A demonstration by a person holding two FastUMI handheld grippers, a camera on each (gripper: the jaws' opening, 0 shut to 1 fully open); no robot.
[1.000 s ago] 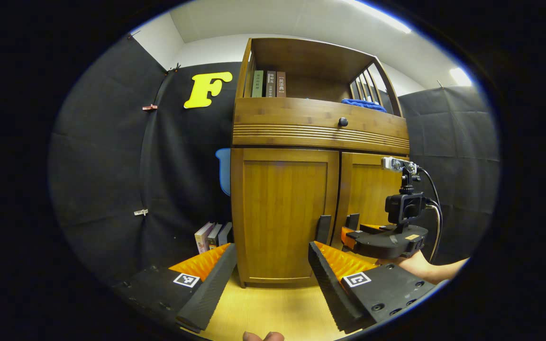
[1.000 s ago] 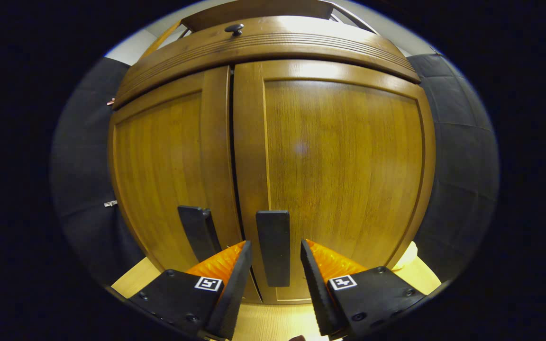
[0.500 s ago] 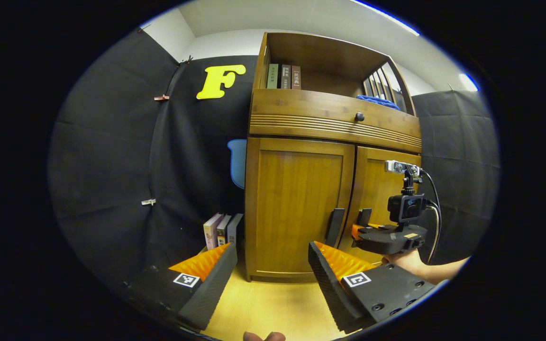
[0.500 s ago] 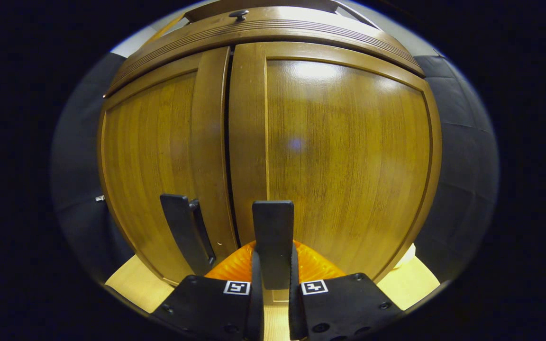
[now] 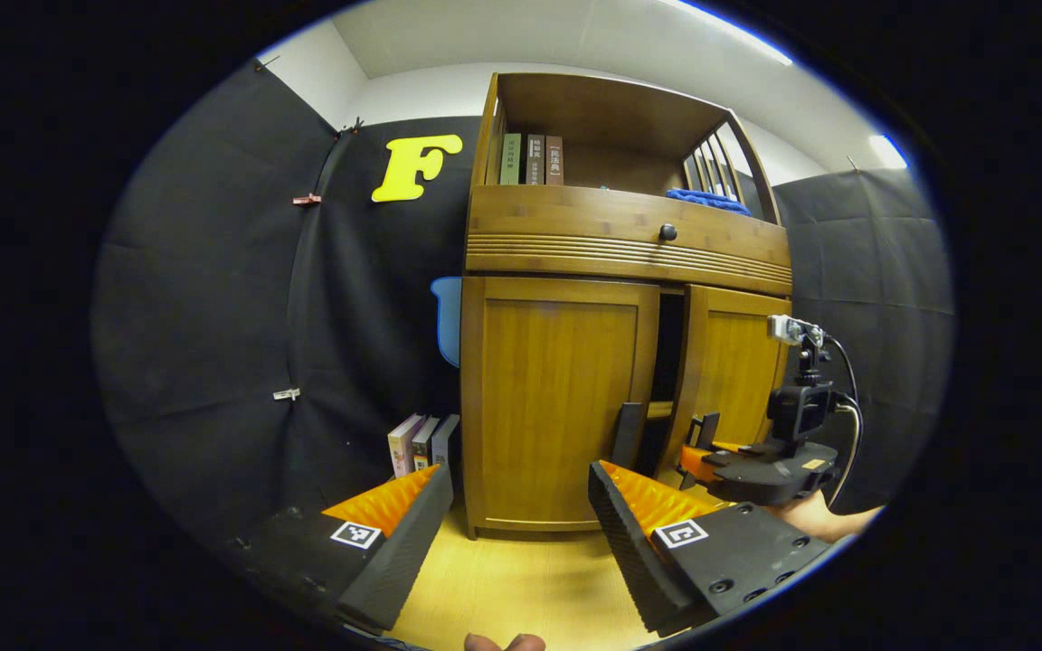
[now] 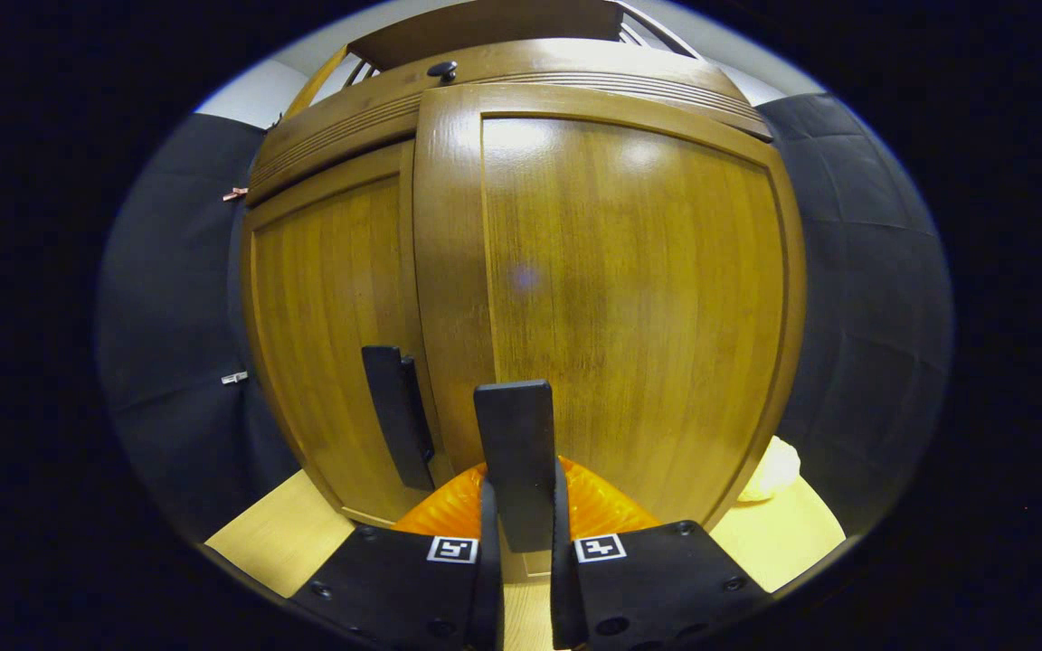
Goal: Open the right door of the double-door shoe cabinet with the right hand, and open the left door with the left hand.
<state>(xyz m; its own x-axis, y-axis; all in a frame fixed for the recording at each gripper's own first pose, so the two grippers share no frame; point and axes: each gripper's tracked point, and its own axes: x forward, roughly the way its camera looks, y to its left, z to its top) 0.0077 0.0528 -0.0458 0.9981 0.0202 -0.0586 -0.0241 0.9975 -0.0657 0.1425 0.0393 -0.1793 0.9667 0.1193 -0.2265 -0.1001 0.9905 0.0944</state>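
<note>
The wooden shoe cabinet [image 5: 620, 253] stands ahead. Its left door [image 5: 557, 407] is closed, with a dark upright handle [image 5: 628, 434] at its inner edge. The right door [image 5: 738, 371] hangs ajar, and a dark gap [image 5: 666, 353] shows between the doors. My right gripper [image 5: 704, 449], held by a hand [image 5: 810, 515], is at the right door's handle. In the right gripper view my right gripper [image 6: 521, 493] is shut on that handle [image 6: 514, 452], on the right door [image 6: 629, 298]; the left handle [image 6: 399, 416] stands beside it. My left gripper [image 5: 518, 472] is open, short of the left door.
Books [image 5: 530, 160] and a blue cloth [image 5: 706, 199] sit on the upper shelf above a drawer with a knob [image 5: 667, 232]. More books [image 5: 421, 443] stand on the floor left of the cabinet. A pale object [image 6: 774, 470] lies by its right foot.
My right gripper shut on the right door's handle and drew the door ajar, so a dark gap opened between the doors. My left gripper stayed open and barely shifted.
</note>
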